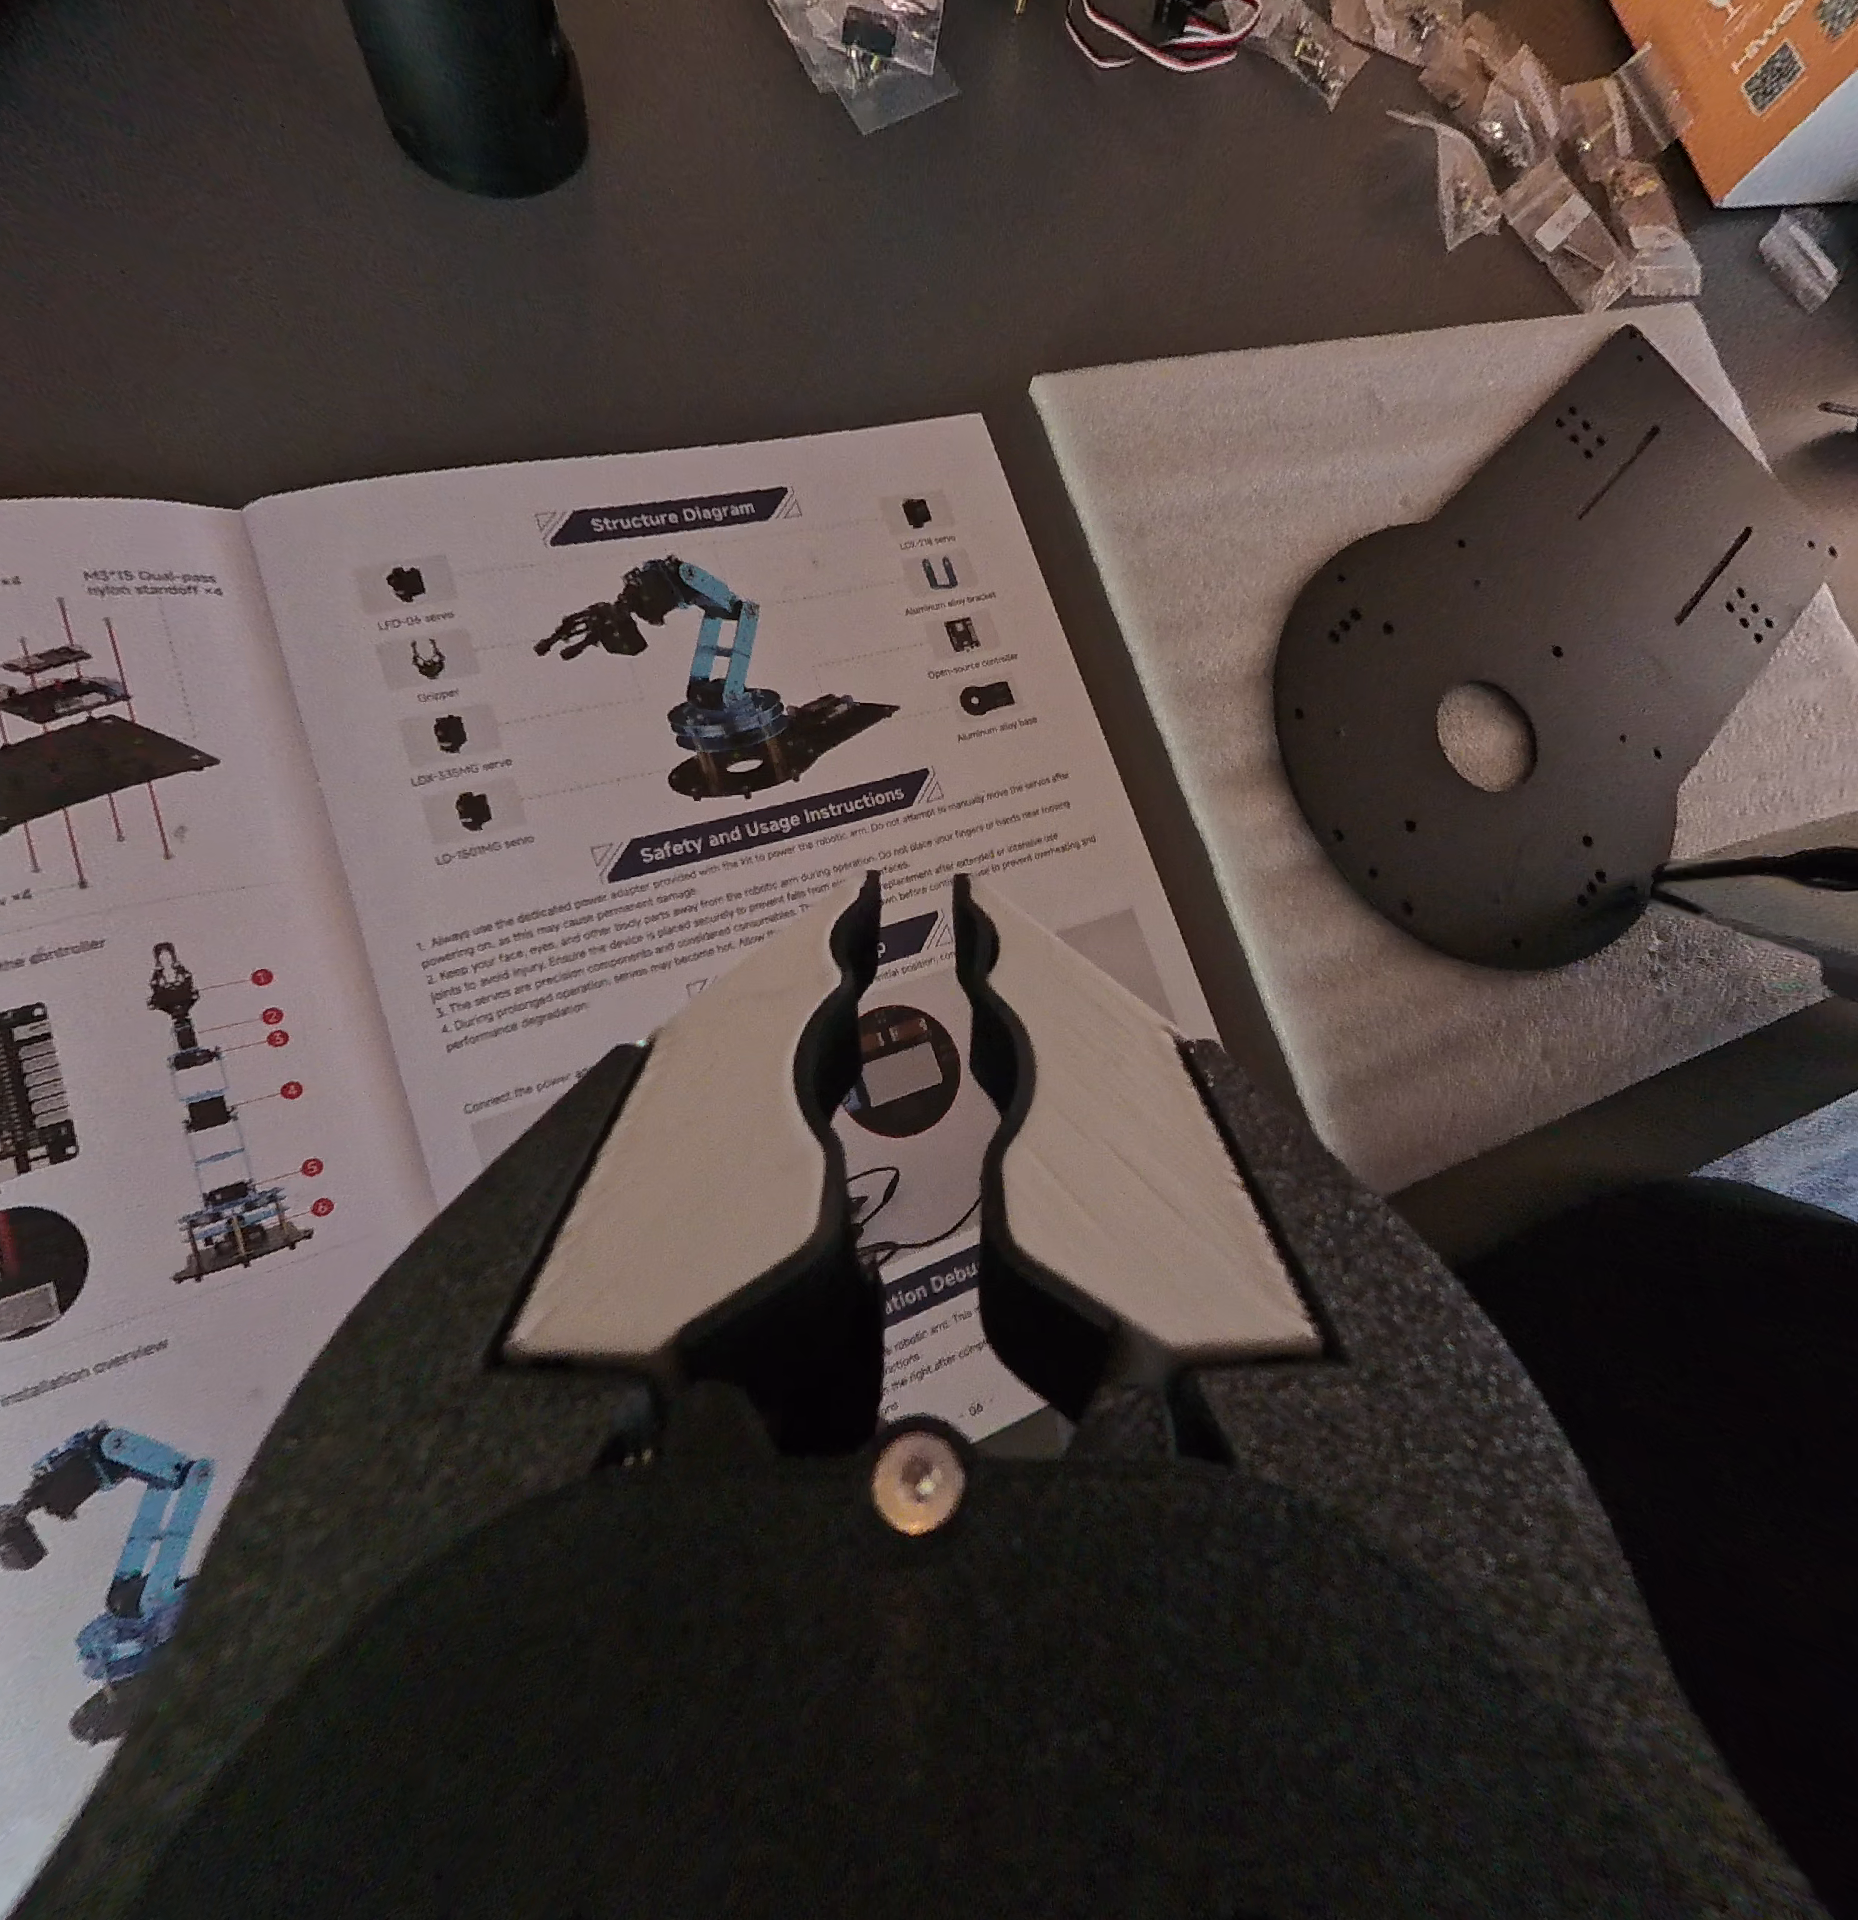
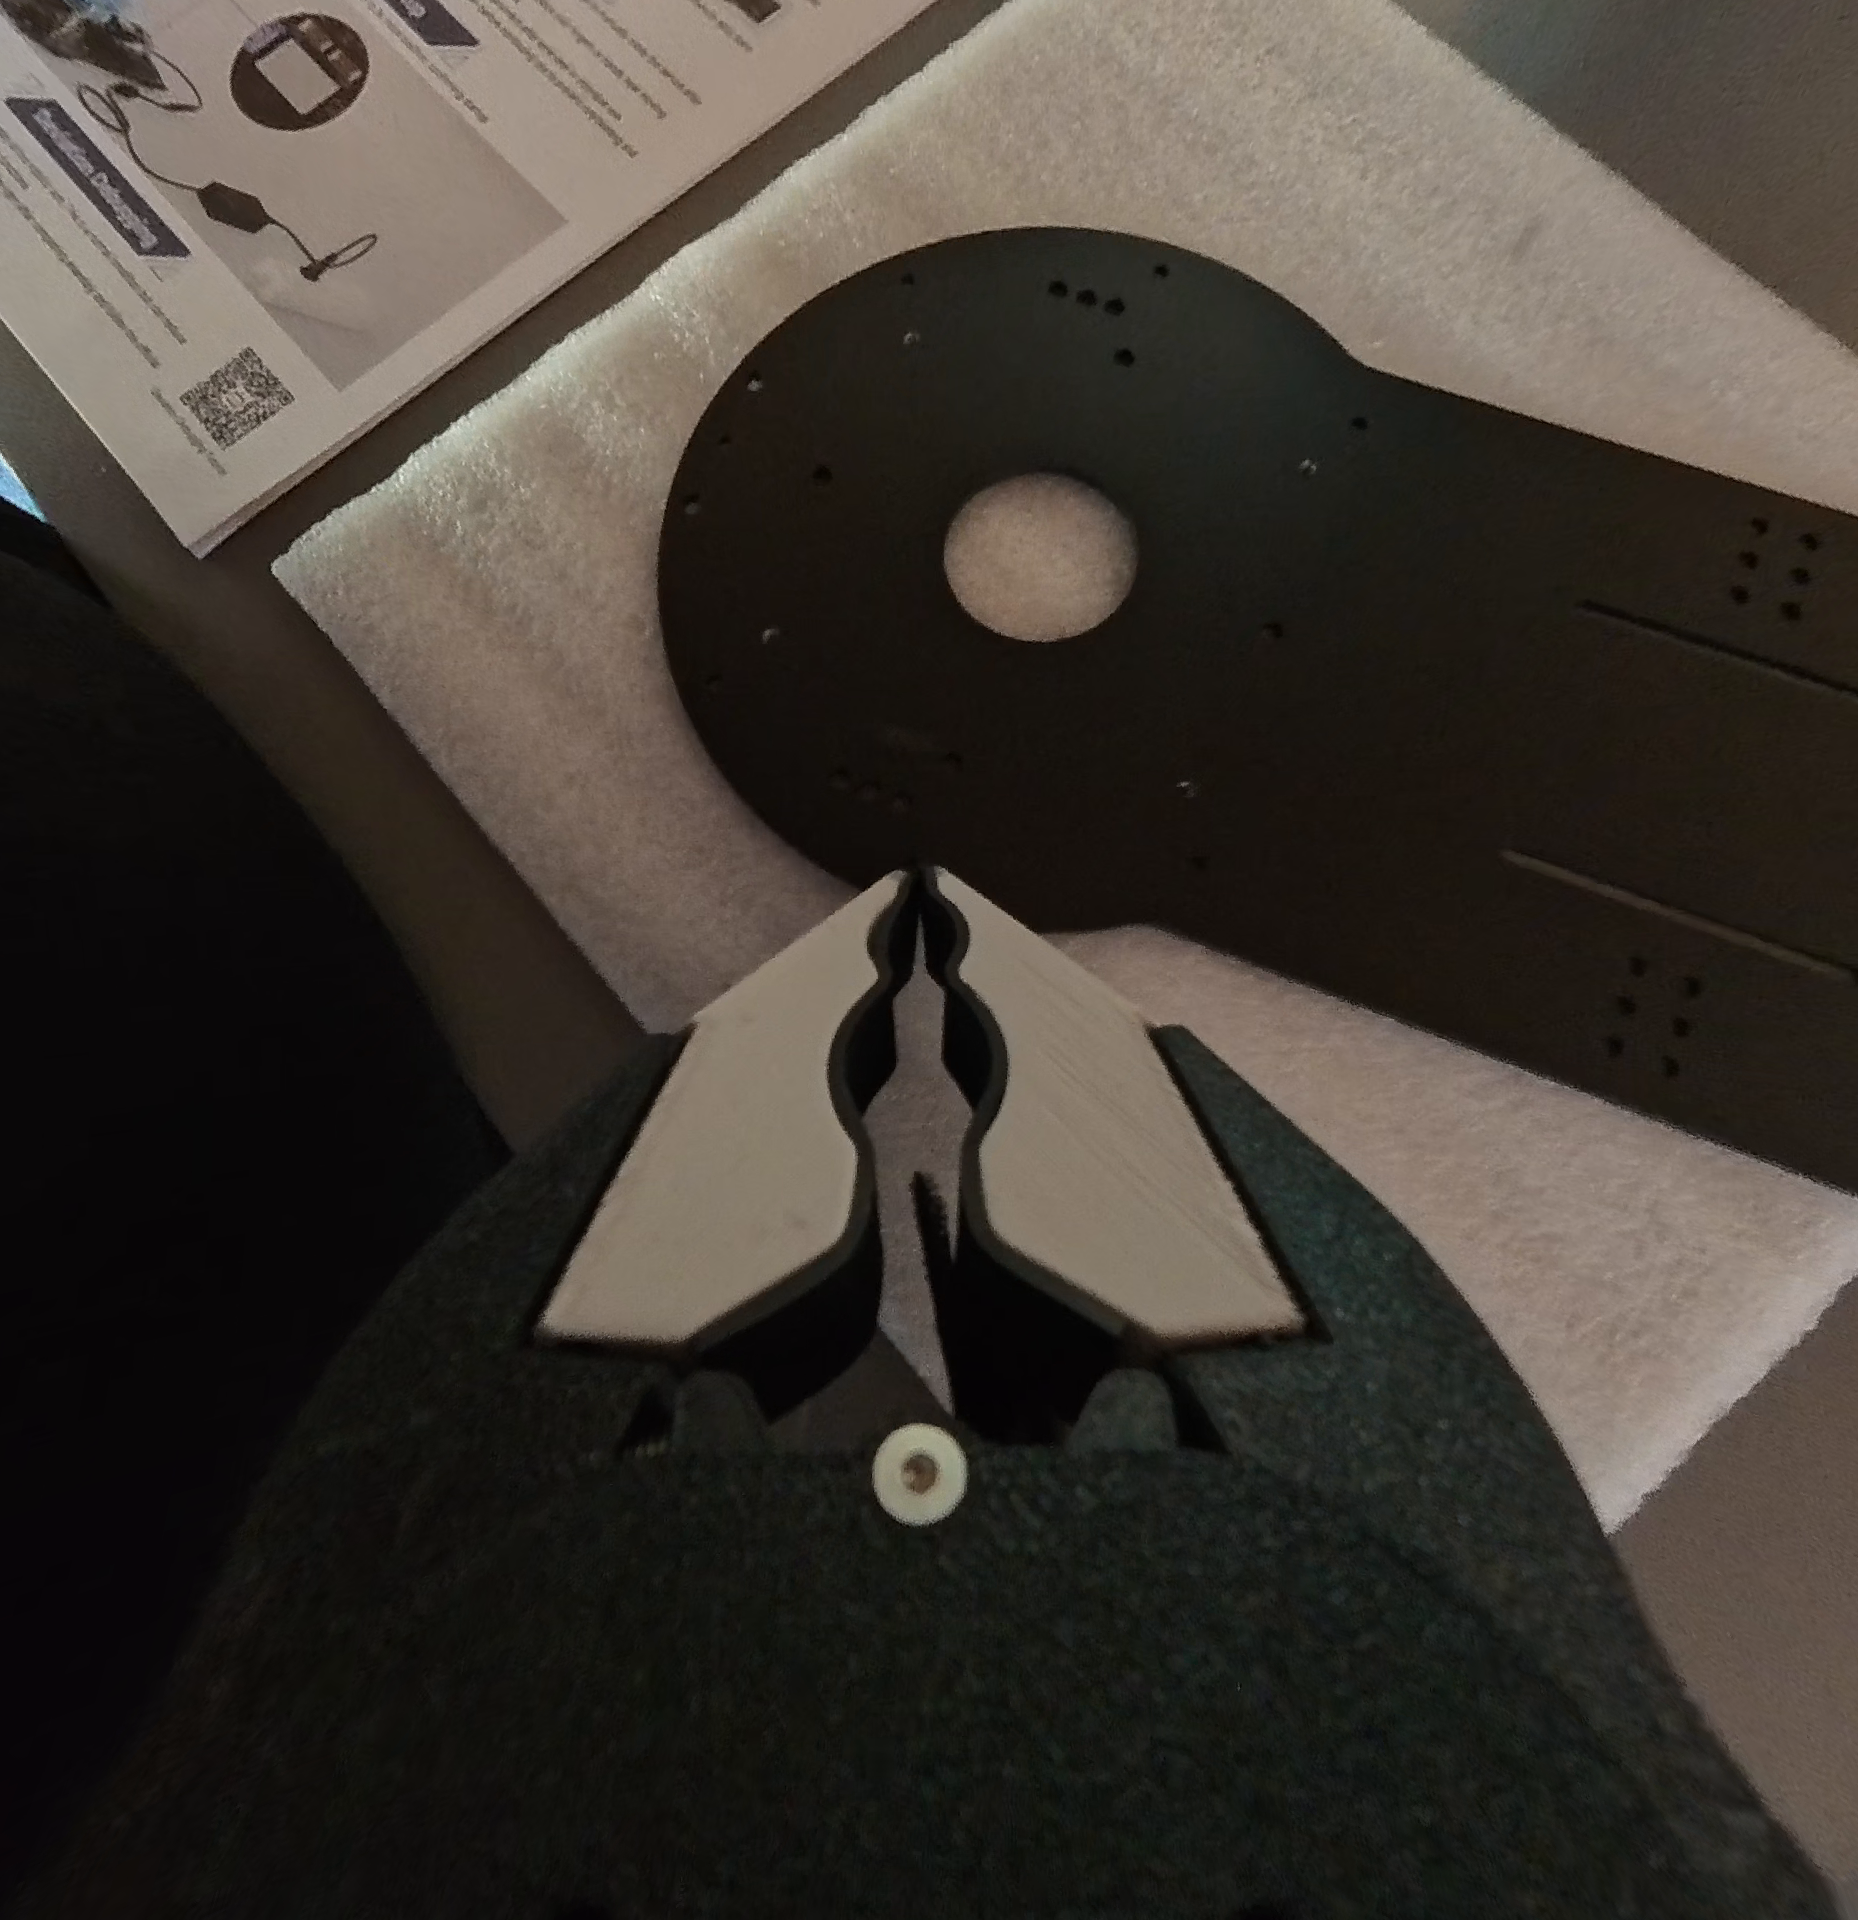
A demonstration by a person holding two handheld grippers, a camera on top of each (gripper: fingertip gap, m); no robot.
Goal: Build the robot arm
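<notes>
Just ahead of the right gripper (image 2: 917, 883), a flat black plate (image 2: 1164, 644) is being seen lying on a white foam sheet (image 2: 468, 665), its rounded end with the large centre hole nearest the jaws and its long axis running off to the right in the right wrist view. The right jaws are being held pressed together at their tips with nothing visibly gripped, and they are being kept just short of the plate's round rim; whether they are touching it cannot be told. The left gripper (image 1: 914, 894) is being held above an open instruction booklet (image 1: 613, 727) on the grey counter (image 1: 696, 312), its jaws parted by a narrow gap and holding nothing. From the left jaws the plate is lying well off to the right, so the right gripper is being judged the nearer one. Farther back on the counter, small clear bags of hardware (image 1: 1527, 156), a striped cable (image 1: 1143, 42), an orange box (image 1: 1756, 83) and a dark cylinder (image 1: 468, 83) are being shown. Nothing is standing between the right jaws and the plate.
</notes>
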